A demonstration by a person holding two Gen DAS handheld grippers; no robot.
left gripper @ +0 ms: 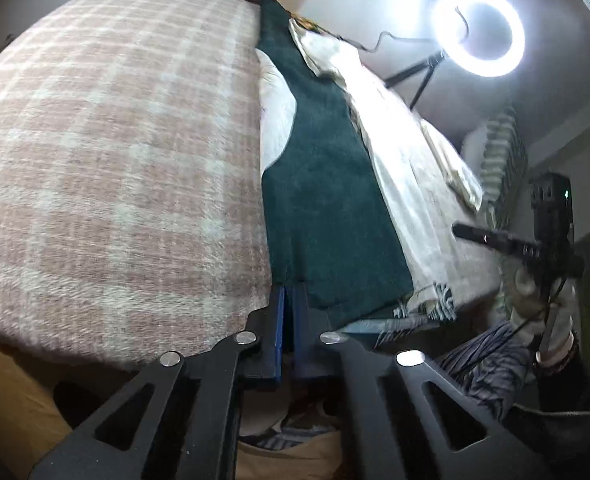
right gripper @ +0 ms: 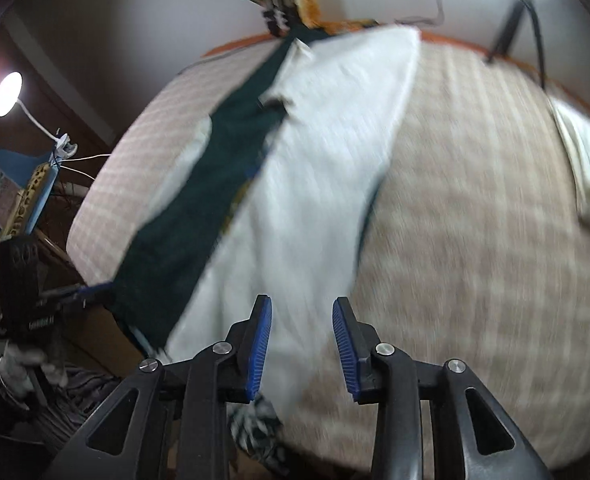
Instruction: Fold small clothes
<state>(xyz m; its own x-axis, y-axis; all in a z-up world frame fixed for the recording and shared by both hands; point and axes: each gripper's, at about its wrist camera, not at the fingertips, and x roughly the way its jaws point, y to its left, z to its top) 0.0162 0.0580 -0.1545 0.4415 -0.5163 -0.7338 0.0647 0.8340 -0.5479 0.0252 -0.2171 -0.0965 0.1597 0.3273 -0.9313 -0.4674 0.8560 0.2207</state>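
Note:
A dark green garment (left gripper: 327, 184) with a white inner side lies lengthwise on a pink-and-cream checked blanket (left gripper: 115, 140). My left gripper (left gripper: 293, 288) is shut on the garment's near bottom corner. In the right wrist view the garment shows its green part (right gripper: 199, 196) and a folded-over white side (right gripper: 315, 184). My right gripper (right gripper: 302, 312) is open and empty just above the white cloth's near end. The left gripper (right gripper: 75, 294) shows at the left of that view, pinching the green hem.
A lit ring light (left gripper: 479, 28) on a tripod stands beyond the bed. More pale cloths (left gripper: 447, 152) lie to the right of the garment. A desk lamp (right gripper: 9, 94) and a blue chair stand left of the bed. The right wrist view is motion-blurred.

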